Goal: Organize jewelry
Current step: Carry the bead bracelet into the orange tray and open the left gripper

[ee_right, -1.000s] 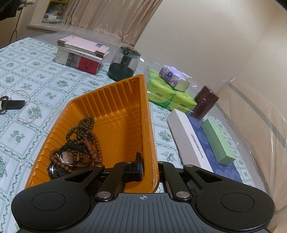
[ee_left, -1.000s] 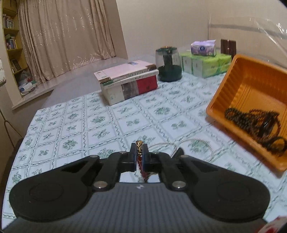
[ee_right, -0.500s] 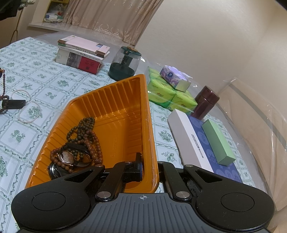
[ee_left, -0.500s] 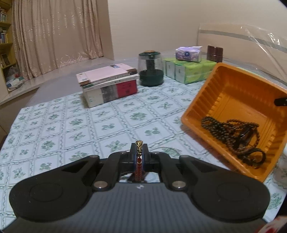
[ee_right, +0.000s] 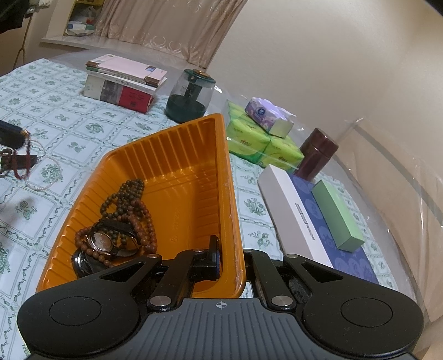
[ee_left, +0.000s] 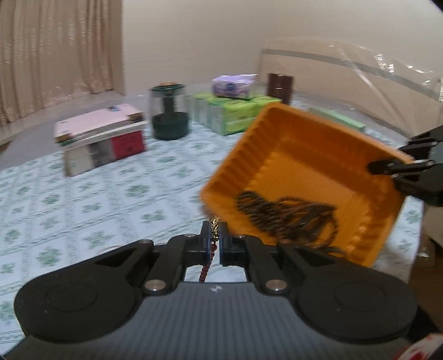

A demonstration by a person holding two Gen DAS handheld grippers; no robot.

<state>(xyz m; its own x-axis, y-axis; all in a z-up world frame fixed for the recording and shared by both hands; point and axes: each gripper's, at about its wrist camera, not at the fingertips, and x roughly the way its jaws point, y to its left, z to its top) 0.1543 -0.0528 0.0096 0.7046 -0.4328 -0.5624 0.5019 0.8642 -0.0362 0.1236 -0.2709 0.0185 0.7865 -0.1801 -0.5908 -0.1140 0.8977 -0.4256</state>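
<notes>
This is a room in a home: a table with a floral tablecloth, long beige curtains, stacked books, tissue packs and a cluttered shelf.

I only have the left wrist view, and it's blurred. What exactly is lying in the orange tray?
Observer: In the right wrist view, the orange tray holds strings of brown beads and a wristwatch lying among them.
Operator: How is the right gripper holding that tray?
Observer: The right gripper is shut on the tray's near rim, one finger inside the tray and one outside.
Operator: Is any jewelry left on the table?
Observer: Yes. A white bead bracelet lies on the tablecloth left of the tray, next to some darker pieces I cannot identify.
Operator: Anything behind the tray on the right?
Observer: A small green box rests on a long flat box.
</notes>
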